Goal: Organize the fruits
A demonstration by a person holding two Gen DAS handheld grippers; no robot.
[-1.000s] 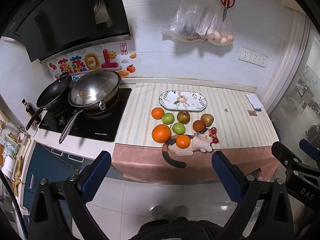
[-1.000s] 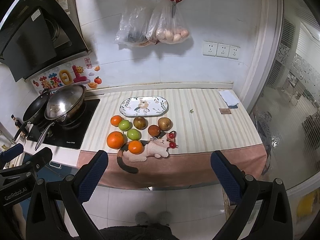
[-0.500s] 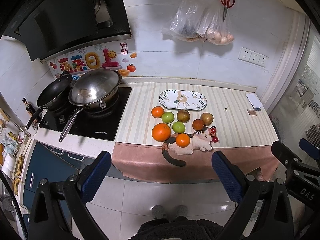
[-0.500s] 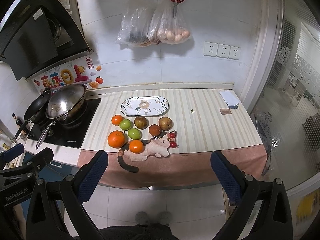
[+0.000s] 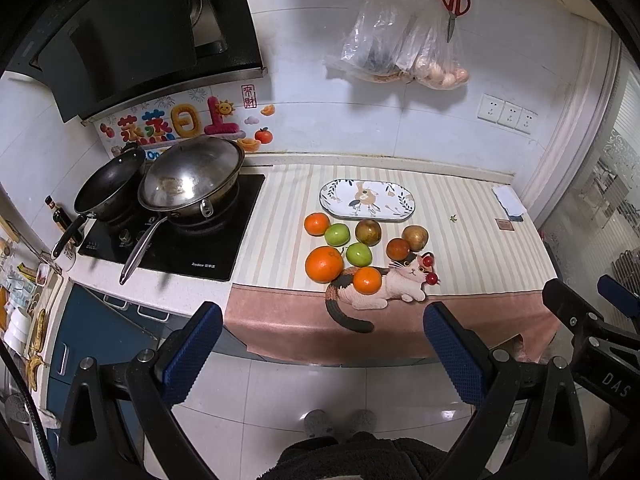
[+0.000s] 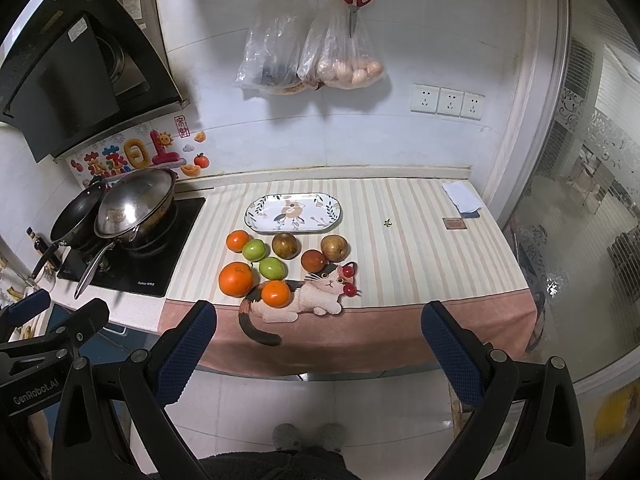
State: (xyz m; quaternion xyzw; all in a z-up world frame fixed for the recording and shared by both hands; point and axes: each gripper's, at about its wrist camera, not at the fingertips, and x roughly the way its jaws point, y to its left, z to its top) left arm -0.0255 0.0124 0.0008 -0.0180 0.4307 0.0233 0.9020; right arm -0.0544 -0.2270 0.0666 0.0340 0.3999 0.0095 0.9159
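I hold my left gripper and right gripper with jaws spread wide and empty, well back from the counter, where the fruits sit loose just in front of the oval white ceramic plate with a leaf pattern, which holds nothing yet. The big round orange nearest the plate's left front looks heavy, firm and prone to rolling, so I would pinch it across its widest part. The smooth green fruit seem lighter and slippery, and the small red cherries soft and easily crushed.
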